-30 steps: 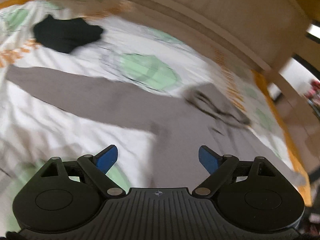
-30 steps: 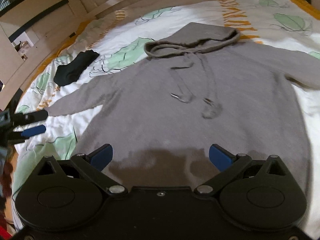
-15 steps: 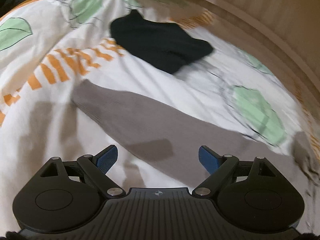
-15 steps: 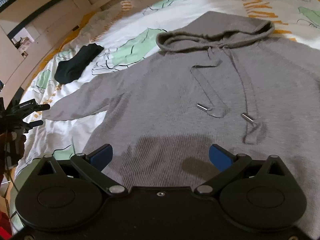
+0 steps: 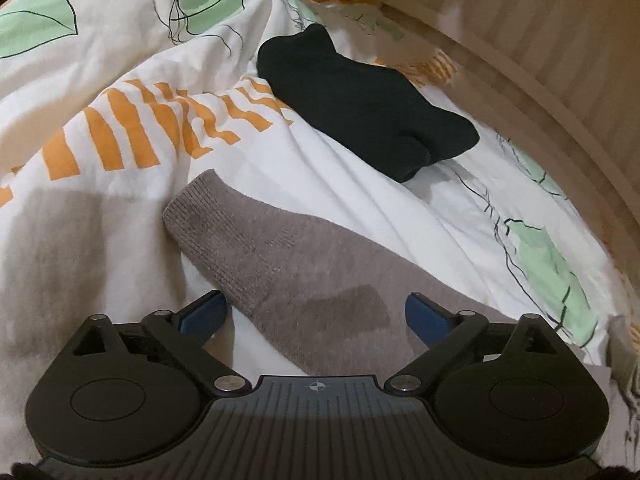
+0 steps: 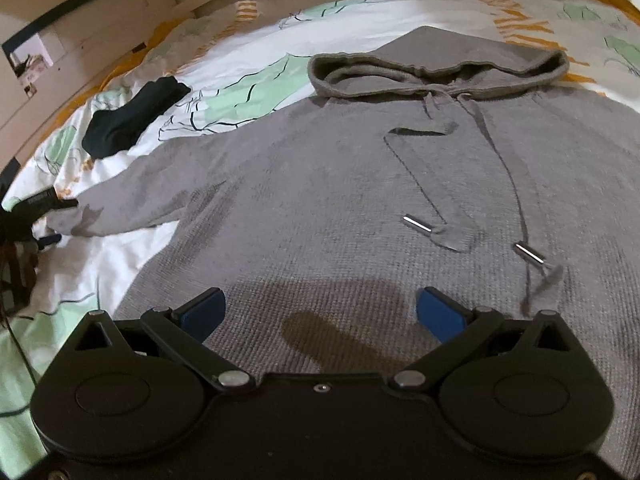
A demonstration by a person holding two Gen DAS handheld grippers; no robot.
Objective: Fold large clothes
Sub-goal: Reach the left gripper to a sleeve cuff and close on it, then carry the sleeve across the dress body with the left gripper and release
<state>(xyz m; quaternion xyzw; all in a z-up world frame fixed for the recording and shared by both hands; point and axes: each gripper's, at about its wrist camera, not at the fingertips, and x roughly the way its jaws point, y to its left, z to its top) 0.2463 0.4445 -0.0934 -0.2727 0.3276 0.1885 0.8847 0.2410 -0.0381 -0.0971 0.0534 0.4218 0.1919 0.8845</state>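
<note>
Grey knit hoodie (image 6: 360,184) lies flat, front up, on the bed's leaf-printed white duvet (image 5: 360,208), hood (image 6: 436,64) towards the pale wooden bed frame (image 5: 560,60). Its two drawstrings end in metal tips (image 6: 416,224) on the chest. One sleeve (image 5: 280,264) stretches away from the hoodie's body, its ribbed cuff (image 5: 192,216) resting on bare duvet, with open bedding beyond the cuff. Beyond that sleeve, a black garment (image 5: 360,112) lies apart, near the frame. The left gripper (image 5: 316,316) hangs over the sleeve, jaws wide and just opening further, straddling the cloth without pinching it. The right gripper (image 6: 320,314) hovers above the hoodie's lower front, jaws wide, holding nothing.
</note>
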